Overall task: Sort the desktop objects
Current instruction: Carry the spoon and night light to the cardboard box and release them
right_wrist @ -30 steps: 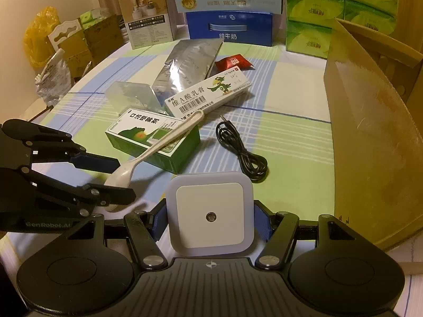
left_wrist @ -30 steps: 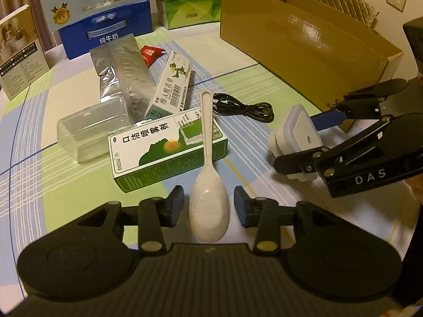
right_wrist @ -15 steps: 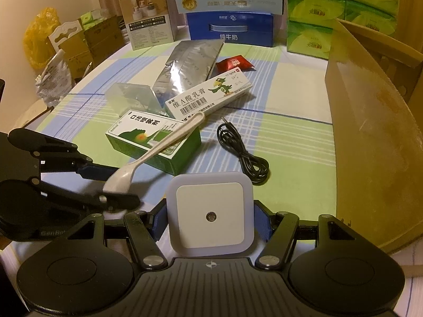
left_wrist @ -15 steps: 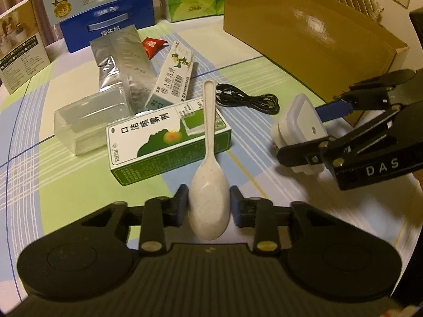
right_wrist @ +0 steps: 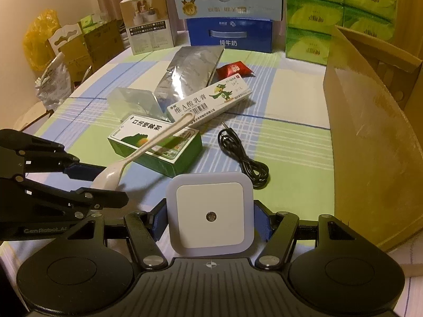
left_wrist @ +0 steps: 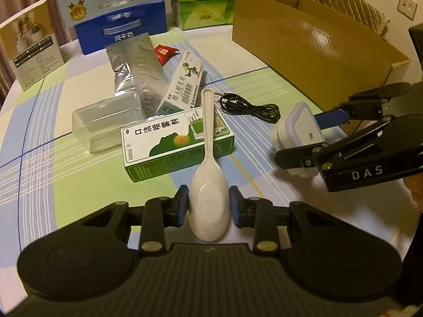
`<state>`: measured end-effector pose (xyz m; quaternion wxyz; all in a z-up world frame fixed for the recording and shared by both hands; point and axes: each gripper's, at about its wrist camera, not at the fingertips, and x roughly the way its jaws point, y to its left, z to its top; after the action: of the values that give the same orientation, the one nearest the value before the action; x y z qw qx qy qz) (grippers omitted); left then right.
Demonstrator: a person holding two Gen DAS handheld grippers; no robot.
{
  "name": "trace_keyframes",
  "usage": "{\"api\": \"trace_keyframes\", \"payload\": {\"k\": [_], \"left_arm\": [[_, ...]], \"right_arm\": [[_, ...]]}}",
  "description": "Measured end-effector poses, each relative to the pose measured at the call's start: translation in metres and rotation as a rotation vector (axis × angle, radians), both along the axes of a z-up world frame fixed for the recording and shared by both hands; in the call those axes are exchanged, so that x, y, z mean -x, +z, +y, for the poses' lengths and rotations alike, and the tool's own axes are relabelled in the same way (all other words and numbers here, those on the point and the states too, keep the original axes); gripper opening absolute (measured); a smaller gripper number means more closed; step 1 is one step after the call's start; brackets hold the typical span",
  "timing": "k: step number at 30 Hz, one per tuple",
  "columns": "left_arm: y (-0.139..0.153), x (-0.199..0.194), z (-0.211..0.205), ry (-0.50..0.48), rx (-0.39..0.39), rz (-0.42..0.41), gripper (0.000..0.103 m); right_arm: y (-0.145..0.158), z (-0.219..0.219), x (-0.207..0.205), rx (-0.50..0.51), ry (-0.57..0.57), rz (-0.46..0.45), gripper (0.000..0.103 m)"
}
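Left claw (left_wrist: 208, 204) clamped shut, right claw (right_wrist: 211, 218) gripping wider, both tilted downward

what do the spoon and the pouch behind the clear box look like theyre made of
Spoon: probably matte plastic or a fibre composite; it is cream with fine dark speckles and shows no sharp glints.
Pouch: apparently metallised foil or foil laminate; it is silver, creased, and reflects light in patches.
Clear box: seemingly transparent plastic; the tablecloth shows through.
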<state>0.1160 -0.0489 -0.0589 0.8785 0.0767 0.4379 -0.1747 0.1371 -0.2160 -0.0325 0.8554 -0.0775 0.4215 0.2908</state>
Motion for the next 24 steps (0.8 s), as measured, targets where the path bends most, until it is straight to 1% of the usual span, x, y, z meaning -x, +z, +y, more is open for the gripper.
{"api": "trace_keyframes", "payload": {"k": [7,14,20,24], "left_arm": [[0.011,0.009,-0.001,0.047,0.011,0.002,0.027],[0.028,0.023,-0.008,0.07,0.019,-0.01,0.027],[0.049,0.037,-0.019,0.086,0.035,-0.031,0.027],[0.066,0.044,-0.032,0.074,0.051,-0.052,0.028]], "right_arm": [[0.007,-0.005,0.005,-0.021,-0.026,-0.012,0.062],[0.02,-0.019,0.026,-0.042,-0.068,-0.035,0.062],[0.041,-0.039,0.049,-0.072,-0.116,-0.064,0.062],[0.058,-0.055,0.058,-0.083,-0.144,-0.079,0.062]]}}
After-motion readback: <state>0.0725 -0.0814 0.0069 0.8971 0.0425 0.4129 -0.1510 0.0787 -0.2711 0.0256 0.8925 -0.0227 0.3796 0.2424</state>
